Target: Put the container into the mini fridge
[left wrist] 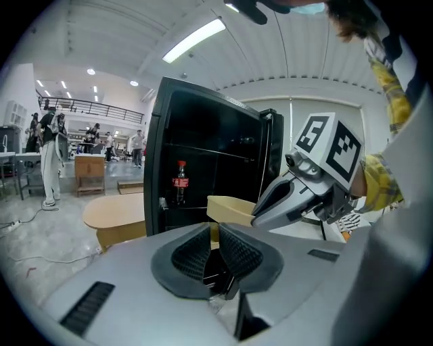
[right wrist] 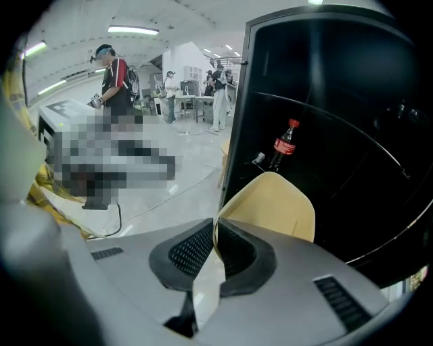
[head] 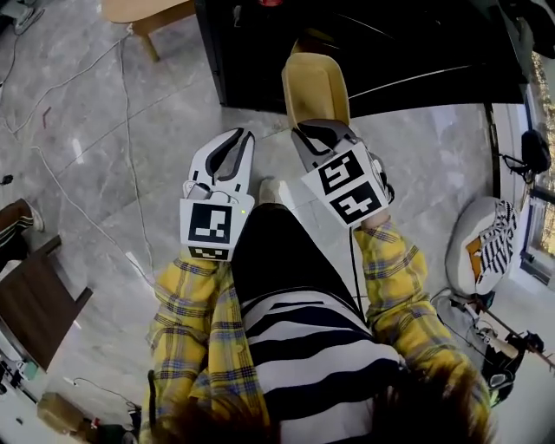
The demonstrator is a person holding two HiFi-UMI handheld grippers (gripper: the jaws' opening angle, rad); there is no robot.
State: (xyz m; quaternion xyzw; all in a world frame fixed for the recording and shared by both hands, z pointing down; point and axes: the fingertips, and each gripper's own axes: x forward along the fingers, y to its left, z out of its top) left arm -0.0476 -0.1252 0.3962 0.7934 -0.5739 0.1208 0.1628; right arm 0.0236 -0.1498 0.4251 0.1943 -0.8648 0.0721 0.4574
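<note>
A pale yellow container (head: 315, 87) is held out in front of the open black mini fridge (head: 390, 52), its far end at the fridge's opening. My right gripper (head: 317, 132) is shut on the container's near rim (right wrist: 277, 203), which stands edge-on between the pads. My left gripper (head: 240, 137) hangs beside it on the left, shut and holding nothing. In the left gripper view the container (left wrist: 230, 208) and the right gripper (left wrist: 287, 198) show to the right, before the fridge (left wrist: 203, 155). A cola bottle (right wrist: 283, 145) stands inside the fridge.
A light wooden table (head: 147, 10) stands left of the fridge. Cables (head: 87, 69) run across the grey marble floor. Dark furniture (head: 35, 303) is at the left, and a white cushion with a striped cloth (head: 481, 243) at the right. People (left wrist: 51, 155) stand far off.
</note>
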